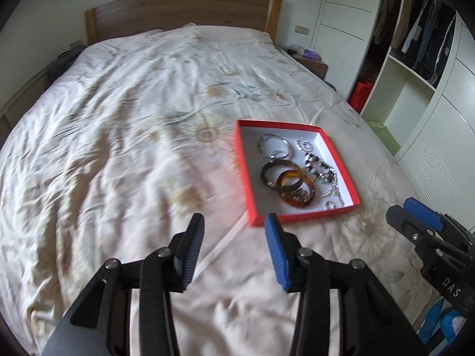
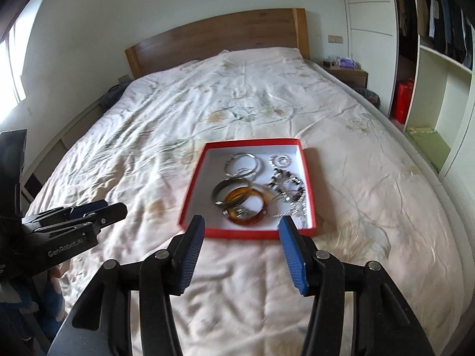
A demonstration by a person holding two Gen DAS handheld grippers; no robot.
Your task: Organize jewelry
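A shallow red box (image 1: 244, 175) (image 2: 193, 185) with a white inside lies on the bed, right of centre. In it are silver bangles (image 1: 274, 146) (image 2: 242, 164), a dark bangle (image 1: 276, 173), amber bangles (image 1: 297, 191) (image 2: 245, 204), a beaded bracelet (image 1: 319, 166) (image 2: 286, 185) and a silver chain. My left gripper (image 1: 234, 219) (image 2: 109, 207) hovers above the duvet just short of the box's near left corner, open and empty. My right gripper (image 2: 242, 221) (image 1: 409, 210) hangs open in front of the box's near wall, holding nothing.
The bed is covered by a wrinkled pale floral duvet (image 1: 118, 136). A wooden headboard (image 1: 184, 9) stands at the far end. An open wardrobe with hanging clothes (image 1: 427, 38) and white shelves lines the right side. A nightstand (image 2: 346, 74) and a red bag (image 2: 403, 101) stand beside it.
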